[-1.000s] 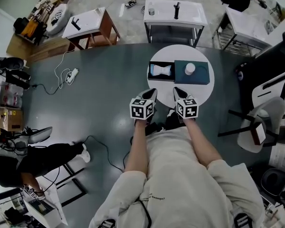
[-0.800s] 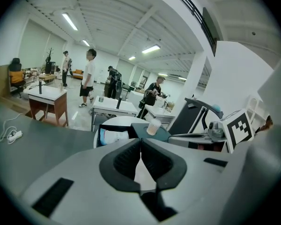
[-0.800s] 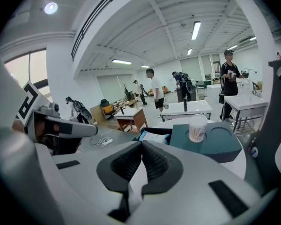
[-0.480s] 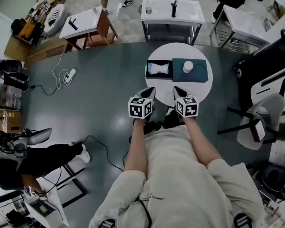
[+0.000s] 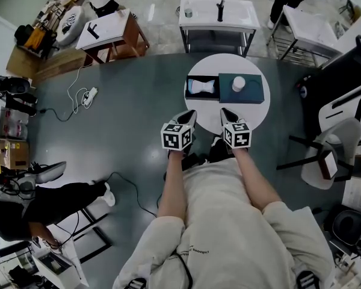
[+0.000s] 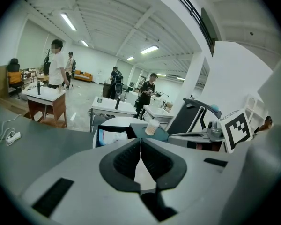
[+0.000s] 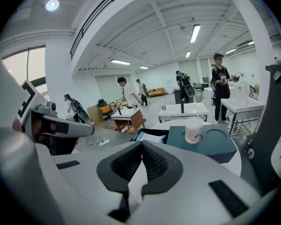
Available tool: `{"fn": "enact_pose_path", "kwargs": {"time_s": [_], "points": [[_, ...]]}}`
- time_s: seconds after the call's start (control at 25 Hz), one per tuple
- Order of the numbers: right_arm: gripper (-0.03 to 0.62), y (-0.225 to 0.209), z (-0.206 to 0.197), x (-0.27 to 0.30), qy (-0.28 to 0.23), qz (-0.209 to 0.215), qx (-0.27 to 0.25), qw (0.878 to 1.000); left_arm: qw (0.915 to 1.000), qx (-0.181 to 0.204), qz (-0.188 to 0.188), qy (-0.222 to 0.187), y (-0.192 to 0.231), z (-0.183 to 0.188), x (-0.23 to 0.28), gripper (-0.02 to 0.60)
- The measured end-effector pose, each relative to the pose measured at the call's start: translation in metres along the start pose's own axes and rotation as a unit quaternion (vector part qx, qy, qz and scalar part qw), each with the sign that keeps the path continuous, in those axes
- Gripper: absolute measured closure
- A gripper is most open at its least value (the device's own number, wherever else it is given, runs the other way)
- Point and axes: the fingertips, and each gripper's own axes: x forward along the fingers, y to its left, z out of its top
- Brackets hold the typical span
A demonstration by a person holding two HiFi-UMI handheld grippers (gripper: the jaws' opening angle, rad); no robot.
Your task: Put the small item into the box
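On the round white table [image 5: 256,116] lies an open black box [image 5: 203,88] with a pale blue and white lining, also seen in the left gripper view [image 6: 113,136] and the right gripper view [image 7: 150,137]. To its right lies a teal tray [image 5: 253,92]. A small white cup [image 5: 238,84] [image 7: 193,129] [image 6: 151,126] stands upright in one of the tray's round recesses. My left gripper [image 5: 187,118] [image 6: 140,142] and right gripper [image 5: 227,116] [image 7: 142,144] hover side by side at the table's near edge, short of the box and tray. Both are shut with nothing between the jaws.
A white table [image 5: 218,15] with a black tool and a wooden-legged table [image 5: 111,32] stand beyond the round one. Chairs [image 5: 334,155] crowd the right side. A power strip and cable [image 5: 89,95] lie on the floor at left. People stand in the background.
Both grippers have stayed where they were, still shut. The people in the background have walked on, one toward the upper left.
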Motion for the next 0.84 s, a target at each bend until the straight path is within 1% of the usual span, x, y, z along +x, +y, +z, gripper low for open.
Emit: {"fn": "enact_pose_path", "kwargs": {"time_s": [0.44,0.84], "points": [[0.559,0.002,-0.008,0.002,0.01,-0.002,-0.002,1.0,1.0,-0.001,-0.004,0.001,0.0,-0.003,-0.001,0.558],[0.559,-0.004,-0.014,0.003,0.014,-0.007,0.015,1.0,1.0,-0.002,-0.01,0.0,-0.002,-0.001,0.001,0.558]]}}
